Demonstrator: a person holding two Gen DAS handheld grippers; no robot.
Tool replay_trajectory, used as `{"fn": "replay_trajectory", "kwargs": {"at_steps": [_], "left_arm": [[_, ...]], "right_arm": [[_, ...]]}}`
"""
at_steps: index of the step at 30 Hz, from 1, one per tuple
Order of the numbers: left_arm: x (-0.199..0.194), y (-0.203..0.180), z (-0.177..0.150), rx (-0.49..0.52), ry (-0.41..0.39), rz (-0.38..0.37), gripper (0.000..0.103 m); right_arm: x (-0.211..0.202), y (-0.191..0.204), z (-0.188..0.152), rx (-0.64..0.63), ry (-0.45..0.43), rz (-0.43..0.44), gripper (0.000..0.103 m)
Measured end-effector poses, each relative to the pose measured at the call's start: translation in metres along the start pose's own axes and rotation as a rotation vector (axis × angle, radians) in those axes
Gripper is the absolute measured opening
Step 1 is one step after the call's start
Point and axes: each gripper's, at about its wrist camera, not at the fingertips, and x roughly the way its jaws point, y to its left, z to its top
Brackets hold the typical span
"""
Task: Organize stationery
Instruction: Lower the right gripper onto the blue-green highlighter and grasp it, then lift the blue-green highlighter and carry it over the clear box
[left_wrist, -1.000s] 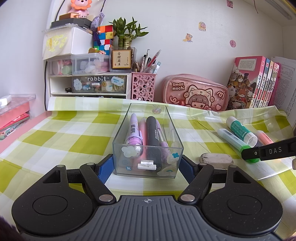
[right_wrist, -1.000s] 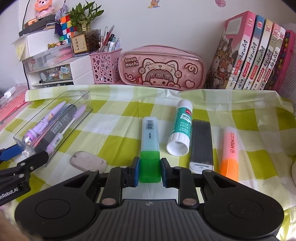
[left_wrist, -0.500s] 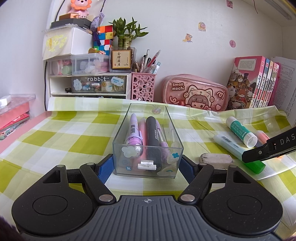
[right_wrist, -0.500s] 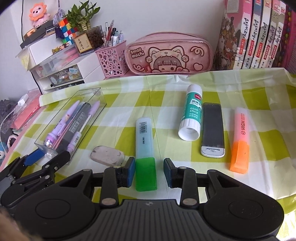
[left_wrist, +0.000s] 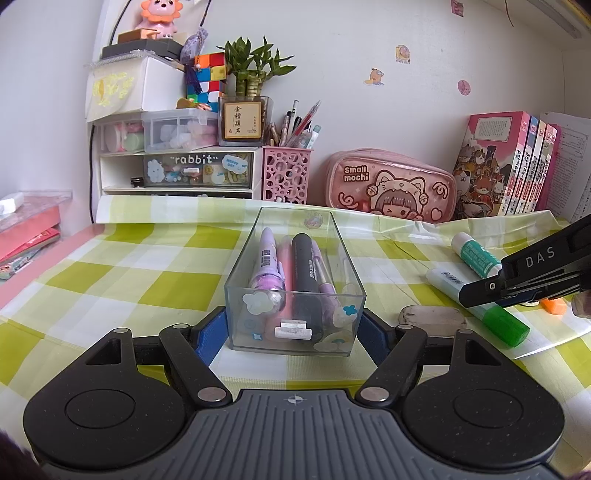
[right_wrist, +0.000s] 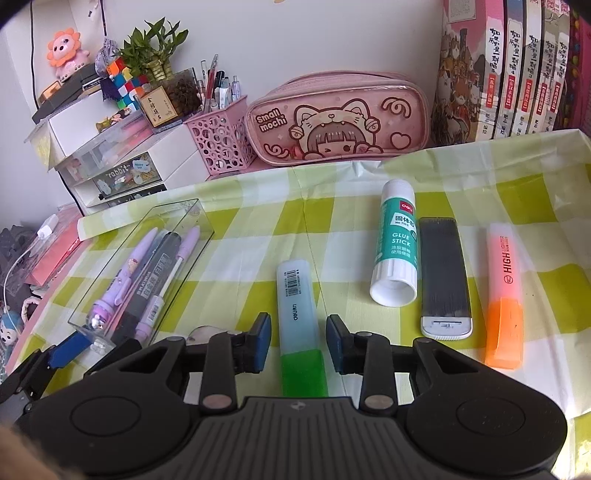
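Observation:
A clear plastic box (left_wrist: 295, 291) holding several pens stands on the checked cloth. My left gripper (left_wrist: 293, 330) is open, its blue pads on either side of the box's near end. The box also shows in the right wrist view (right_wrist: 144, 266). My right gripper (right_wrist: 298, 341) is open and raised above a green highlighter (right_wrist: 301, 328) that lies on the cloth between its fingers. In the left wrist view the highlighter (left_wrist: 480, 306) lies right of the box under my right gripper's finger (left_wrist: 517, 277).
A glue stick (right_wrist: 397, 243), a black lead case (right_wrist: 445, 273) and an orange highlighter (right_wrist: 504, 299) lie to the right. A grey eraser (left_wrist: 430, 317) lies beside the box. A pink pencil case (right_wrist: 340, 118), pen cup (right_wrist: 221, 140), drawers (left_wrist: 177, 170) and books (right_wrist: 509, 70) line the back.
My right gripper opened, let go of the green highlighter and lifted up and back; the highlighter stays on the cloth. My left gripper and the box have not moved.

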Motion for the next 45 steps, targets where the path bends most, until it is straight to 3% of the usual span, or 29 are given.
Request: {"fn": "replay_trajectory", "kwargs": {"at_steps": [1,10,17,28,45], "left_arm": [[0.000,0.000,0.000,0.001,0.000,0.000,0.074],[0.000,0.000,0.000,0.000,0.000,-0.001,0.074],[0.000,0.001,0.000,-0.001,-0.001,-0.003,0.074],[0.000,0.001,0.000,-0.001,-0.002,-0.004,0.074],[0.000,0.001,0.000,-0.003,-0.004,-0.010,0.074]], "right_arm": [[0.001,0.001,0.000,-0.007,0.001,-0.013,0.028],[-0.001,0.007,0.006,0.036,0.019,-0.027,0.028],[-0.011,0.016,0.019,0.131,-0.001,0.058,0.028],[-0.019,0.049,0.048,0.263,-0.009,0.286,0.028],[0.016,0.056,0.044,0.357,0.064,0.320,0.028]]}}
